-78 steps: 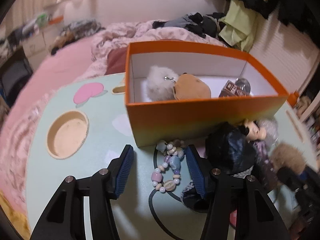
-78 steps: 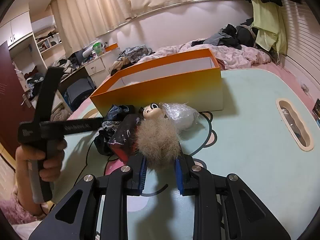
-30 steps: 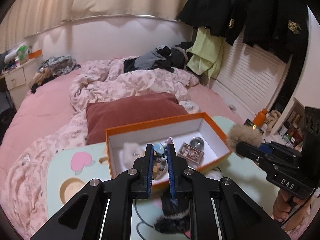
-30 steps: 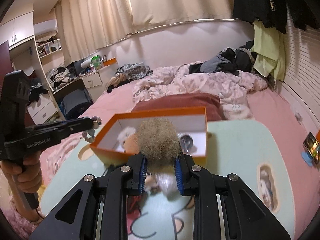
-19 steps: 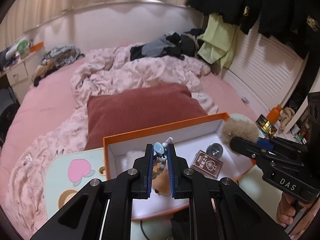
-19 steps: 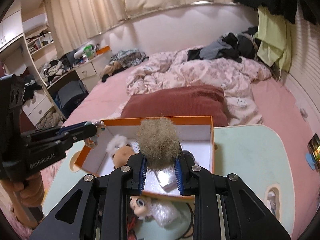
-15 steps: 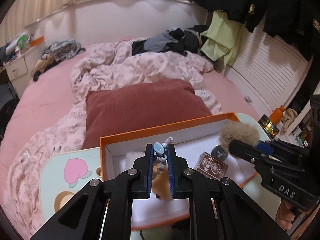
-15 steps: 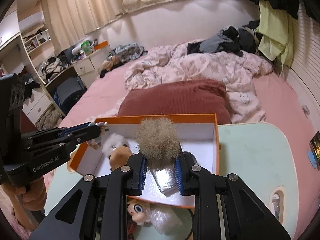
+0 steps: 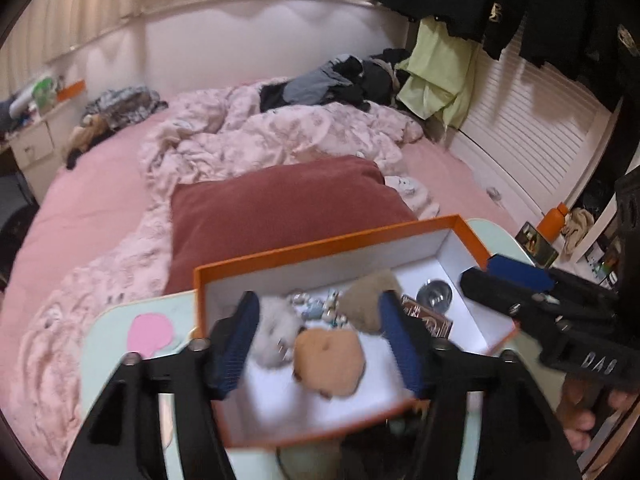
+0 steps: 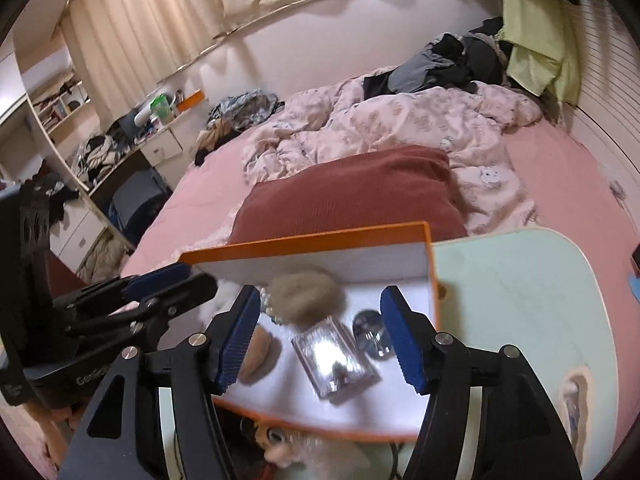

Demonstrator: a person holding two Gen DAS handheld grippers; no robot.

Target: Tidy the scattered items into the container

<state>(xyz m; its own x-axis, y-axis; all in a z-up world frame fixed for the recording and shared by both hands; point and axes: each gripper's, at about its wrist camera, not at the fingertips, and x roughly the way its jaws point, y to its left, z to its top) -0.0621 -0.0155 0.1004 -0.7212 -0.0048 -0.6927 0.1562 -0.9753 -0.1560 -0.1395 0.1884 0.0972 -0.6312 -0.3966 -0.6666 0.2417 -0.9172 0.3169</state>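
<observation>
The orange box [image 9: 320,245] [image 10: 304,242] with a white inside stands on the pale green table. My left gripper [image 9: 320,330] is open and empty above it. My right gripper [image 10: 320,330] is open and empty above it too. Inside the box lie the bead bracelet [image 9: 320,306], the brown fur pom-pom [image 9: 366,298] [image 10: 306,296], a white pom-pom [image 9: 276,332], a tan plush [image 9: 328,360], a card packet [image 10: 334,360] and a glass ball [image 10: 370,330].
A doll head and a clear wrapped item [image 10: 304,452] lie on the table [image 10: 520,300] in front of the box. A dark red pillow [image 9: 280,204] and a pink bed lie behind the table.
Both grippers have opened. The bead bracelet has dropped from the left gripper into the box and the brown pom-pom from the right gripper into the box.
</observation>
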